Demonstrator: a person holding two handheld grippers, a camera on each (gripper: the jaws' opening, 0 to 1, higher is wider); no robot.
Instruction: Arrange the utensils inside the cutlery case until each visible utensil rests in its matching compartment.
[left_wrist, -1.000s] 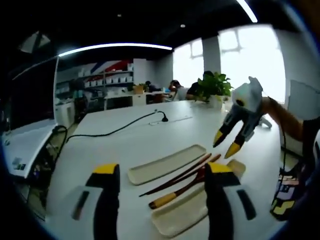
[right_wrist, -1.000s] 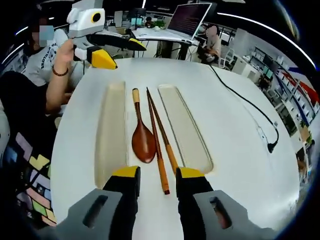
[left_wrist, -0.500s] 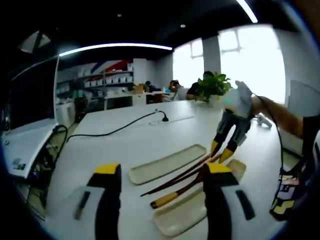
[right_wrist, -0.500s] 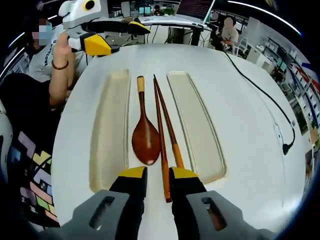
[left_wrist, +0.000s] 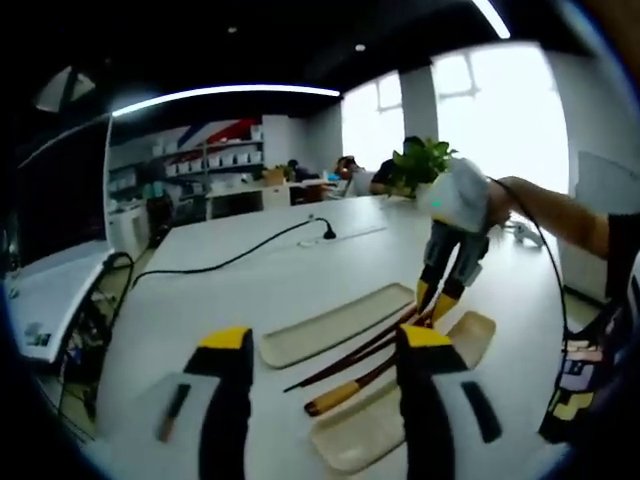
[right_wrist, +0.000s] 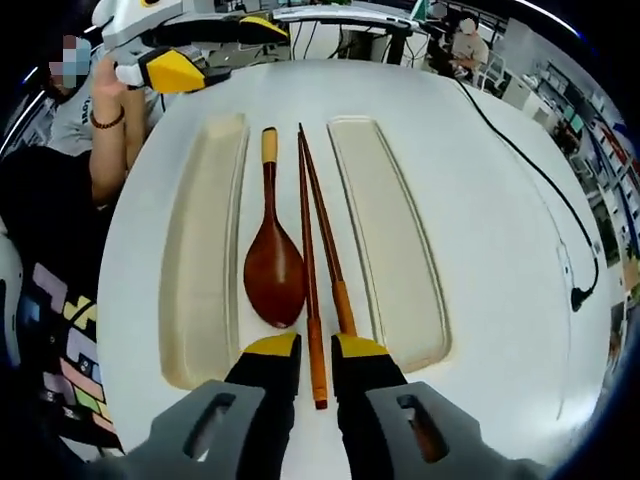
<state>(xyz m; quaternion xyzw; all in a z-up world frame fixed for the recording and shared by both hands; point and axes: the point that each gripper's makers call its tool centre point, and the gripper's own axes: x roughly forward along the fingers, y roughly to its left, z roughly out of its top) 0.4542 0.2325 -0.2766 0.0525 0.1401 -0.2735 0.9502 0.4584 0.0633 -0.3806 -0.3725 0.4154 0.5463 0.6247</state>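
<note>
The right gripper (right_wrist: 316, 347) straddles the chopsticks (right_wrist: 316, 262) with narrow jaws, seemingly not yet clamped. The spoon (right_wrist: 272, 262) lies beside them between both trays (right_wrist: 385, 225). The left gripper (left_wrist: 322, 345) hangs wide open.

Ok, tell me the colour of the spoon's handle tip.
Tan, on the reddish-brown spoon; clearest in the right gripper view.

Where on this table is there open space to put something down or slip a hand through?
Both cream trays lie empty: one beside the wooden spoon, the other beside the chopsticks. Bare tabletop stretches from that second tray to the black cable. It is crowded between the trays, where spoon and chopsticks lie close and the right tool straddles a chopstick end.
</note>
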